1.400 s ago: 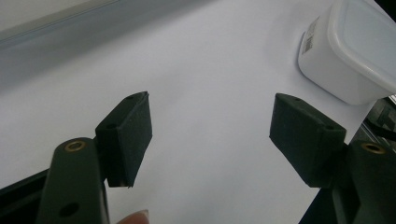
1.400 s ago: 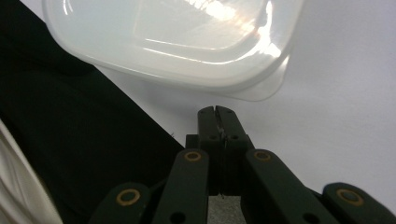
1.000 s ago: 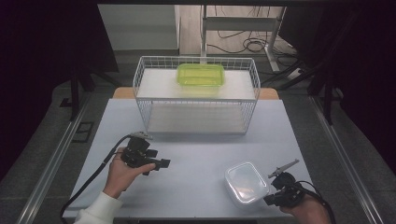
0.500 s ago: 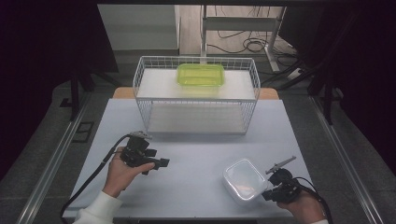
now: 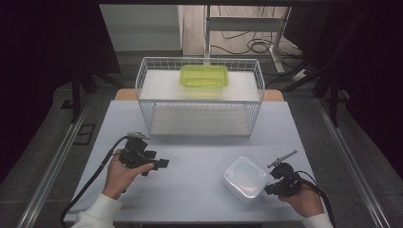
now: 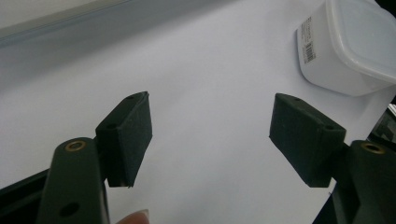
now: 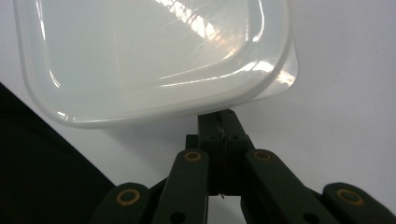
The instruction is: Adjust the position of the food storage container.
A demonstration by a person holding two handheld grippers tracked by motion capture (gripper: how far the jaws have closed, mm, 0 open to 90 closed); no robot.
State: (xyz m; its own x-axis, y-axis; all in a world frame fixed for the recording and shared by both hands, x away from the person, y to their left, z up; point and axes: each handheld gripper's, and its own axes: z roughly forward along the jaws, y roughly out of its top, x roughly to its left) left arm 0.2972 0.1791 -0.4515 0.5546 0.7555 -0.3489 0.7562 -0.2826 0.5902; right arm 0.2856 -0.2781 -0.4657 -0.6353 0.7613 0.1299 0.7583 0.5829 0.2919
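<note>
Container (image 5: pixel 245 178) sits on the tabletop (image 5: pixel 199 156), unlifted; right tool (image 7: pixel 219 128), jaws together, pushes its rim; left tool (image 6: pixel 210 135) gapes idle.

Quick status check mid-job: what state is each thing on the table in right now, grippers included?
White container: lid on, flat on the table, near edge by the right gripper.
Green container: lid on, at the back of the wire basket.
Wire basket: upright at the far end of the table.
Left gripper: jaws open, nothing between them.
Right gripper: jaws shut, tips at the white container's rim.
</note>
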